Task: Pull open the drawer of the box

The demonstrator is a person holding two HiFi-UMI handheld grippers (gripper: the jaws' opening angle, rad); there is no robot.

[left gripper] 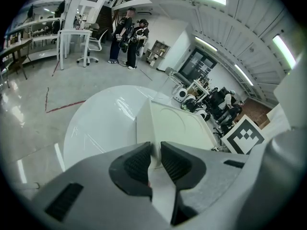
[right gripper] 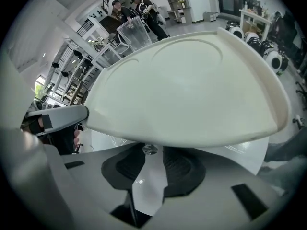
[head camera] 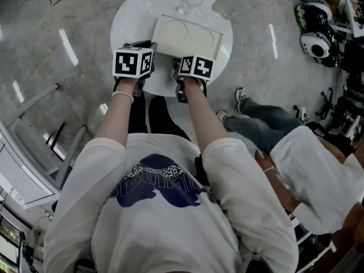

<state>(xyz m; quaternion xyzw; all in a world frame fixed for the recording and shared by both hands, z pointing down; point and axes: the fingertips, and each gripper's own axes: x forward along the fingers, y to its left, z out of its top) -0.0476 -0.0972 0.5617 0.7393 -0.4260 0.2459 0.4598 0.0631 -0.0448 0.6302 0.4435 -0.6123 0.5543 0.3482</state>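
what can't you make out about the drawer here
Drawer front: in head view the marker cubes cover it; in right gripper view the box top overhangs it, only the knob shows.
Whether the drawer is out at all: no view shows its seam.

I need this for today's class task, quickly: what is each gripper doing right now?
Left gripper: closed on the corner of the cream rectangular box.
Right gripper: open, with the small silver metal knob between its jaws, not gripped yet.

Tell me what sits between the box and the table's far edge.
A clear glass stands there, behind the box, on the white table. The head view shows it best.
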